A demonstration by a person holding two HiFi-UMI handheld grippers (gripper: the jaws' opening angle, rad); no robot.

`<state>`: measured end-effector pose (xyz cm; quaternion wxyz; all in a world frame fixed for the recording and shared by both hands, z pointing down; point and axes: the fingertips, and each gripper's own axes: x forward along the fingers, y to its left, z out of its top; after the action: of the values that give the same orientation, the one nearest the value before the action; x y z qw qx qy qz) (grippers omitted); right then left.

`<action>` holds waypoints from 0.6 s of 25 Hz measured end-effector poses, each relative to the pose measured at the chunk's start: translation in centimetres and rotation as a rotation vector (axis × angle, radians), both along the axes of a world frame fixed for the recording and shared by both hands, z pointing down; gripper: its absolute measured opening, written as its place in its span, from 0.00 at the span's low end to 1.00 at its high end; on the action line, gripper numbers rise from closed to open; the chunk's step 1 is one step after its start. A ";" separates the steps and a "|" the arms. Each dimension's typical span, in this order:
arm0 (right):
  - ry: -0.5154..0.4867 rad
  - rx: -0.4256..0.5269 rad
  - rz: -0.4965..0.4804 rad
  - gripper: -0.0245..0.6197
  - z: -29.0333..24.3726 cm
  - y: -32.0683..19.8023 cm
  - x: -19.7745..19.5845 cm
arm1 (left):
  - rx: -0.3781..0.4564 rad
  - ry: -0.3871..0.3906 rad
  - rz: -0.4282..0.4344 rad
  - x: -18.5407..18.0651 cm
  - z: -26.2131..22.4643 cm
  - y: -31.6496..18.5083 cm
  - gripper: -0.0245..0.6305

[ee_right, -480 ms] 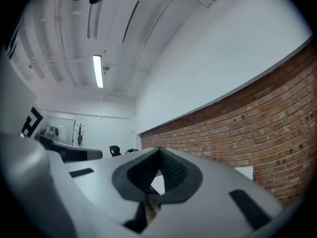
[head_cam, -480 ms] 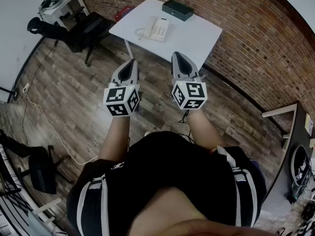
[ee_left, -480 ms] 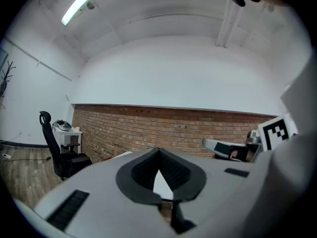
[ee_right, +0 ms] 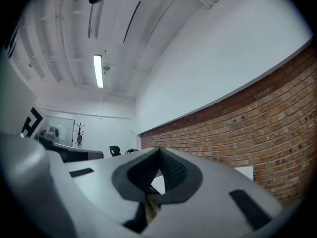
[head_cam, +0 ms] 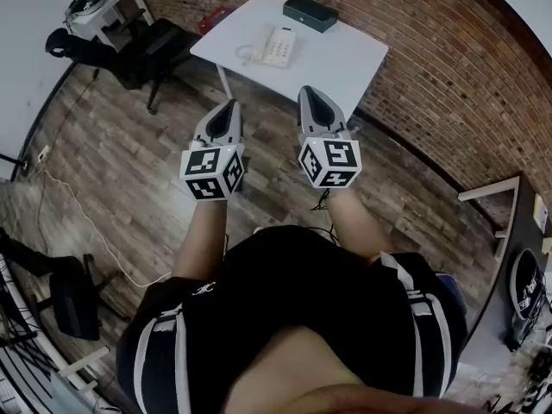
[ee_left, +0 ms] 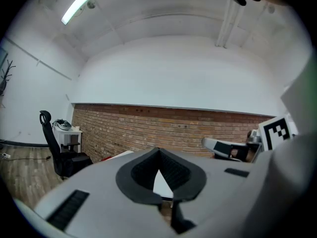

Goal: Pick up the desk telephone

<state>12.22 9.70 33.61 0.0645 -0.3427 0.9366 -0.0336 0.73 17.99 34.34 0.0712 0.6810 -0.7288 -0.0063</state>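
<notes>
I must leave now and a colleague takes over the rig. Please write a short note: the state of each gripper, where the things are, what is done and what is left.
Left gripper: shut, empty, held out level over the wood floor.
Right gripper: shut, empty, beside the left one and also short of the table.
Phone: lies on the white table ahead, untouched, with a dark box behind it.
Done: nothing yet.
Left: step up to the table, open the jaws, grip the phone and lift it.
</notes>
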 end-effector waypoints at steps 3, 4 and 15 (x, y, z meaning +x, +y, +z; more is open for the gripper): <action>0.015 0.020 0.000 0.04 0.1 0.4 -0.9 | -0.003 0.003 -0.006 -0.9 0.2 0.1 0.04; 0.020 0.031 0.002 0.04 0.0 0.6 -1.2 | -0.002 0.004 -0.007 -1.1 0.3 0.1 0.04; -0.012 0.010 0.030 0.04 1.1 3.0 -4.0 | -0.002 0.042 0.054 -4.4 1.9 2.3 0.04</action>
<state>8.18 12.66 34.66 0.0725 -0.3562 0.9311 -0.0302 -3.63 20.25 36.26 0.0873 0.7002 -0.7083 -0.0181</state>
